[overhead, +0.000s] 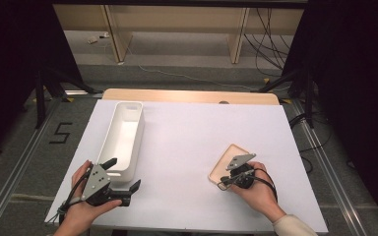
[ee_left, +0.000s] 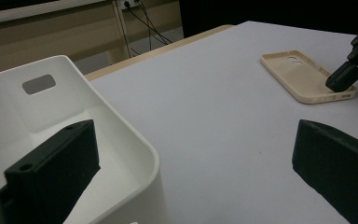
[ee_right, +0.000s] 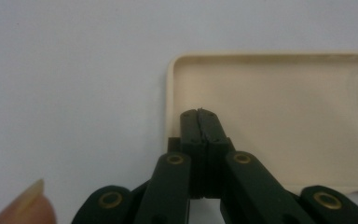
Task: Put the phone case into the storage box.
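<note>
A beige phone case (overhead: 230, 156) lies hollow side up on the white table, right of centre. My right gripper (overhead: 232, 170) is shut, its joined tips resting inside the case near one end (ee_right: 200, 112); nothing shows between the pads. From the left gripper view the case (ee_left: 298, 74) lies far right, with the right gripper's tip (ee_left: 340, 81) at its near edge. At the table's near left, my left gripper (overhead: 124, 173) stands open and holds nothing. Its jaws (ee_left: 191, 135) straddle the near corner of a long white bin (ee_left: 60, 100).
The white bin (overhead: 140, 137) runs lengthwise along the left of the table and looks empty. The white sheet (overhead: 192, 142) covers the table between bin and case. Beyond the far edge are wooden furniture legs and cables on the floor.
</note>
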